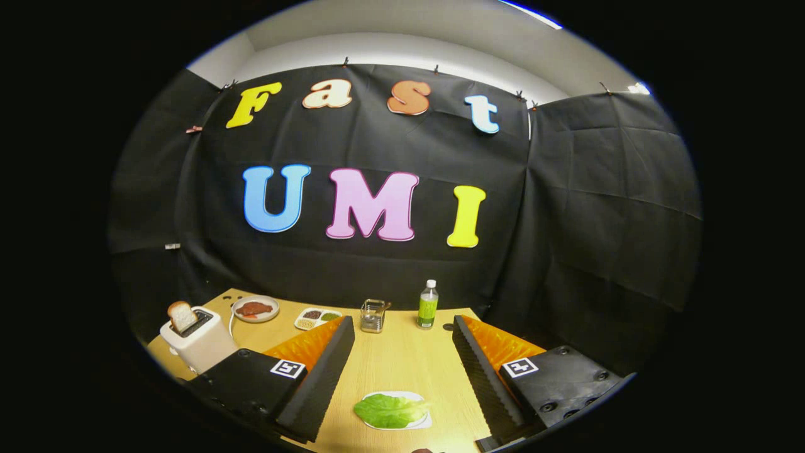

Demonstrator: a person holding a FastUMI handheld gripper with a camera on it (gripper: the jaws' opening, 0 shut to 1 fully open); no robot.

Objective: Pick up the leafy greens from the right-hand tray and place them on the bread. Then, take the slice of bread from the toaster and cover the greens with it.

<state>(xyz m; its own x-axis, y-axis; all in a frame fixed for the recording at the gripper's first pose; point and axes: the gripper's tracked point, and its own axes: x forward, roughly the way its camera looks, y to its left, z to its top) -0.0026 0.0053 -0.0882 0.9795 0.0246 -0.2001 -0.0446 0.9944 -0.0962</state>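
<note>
Lettuce [390, 410] lies flat on its small white tray [420, 423], the landmark here, framed between the 2 fingers of the gripper [402, 377], whose jaws stand wide apart and touch nothing, apparently lined up for a grab. Far beyond the tray to the left, a toaster [200, 343] holds 1 bread slice [182, 316] upright, ready for later; a plate [255, 309] behind it carries something reddish.

— Where's your leafy green [390, 410]?
— Lying flat on its small white tray [412, 397], near you, between your wide-apart fingers [314, 384], touched by neither.
— And your bread slice [182, 316]?
— Upright in the white toaster [201, 343], far left, its top poking out of the slot
</note>
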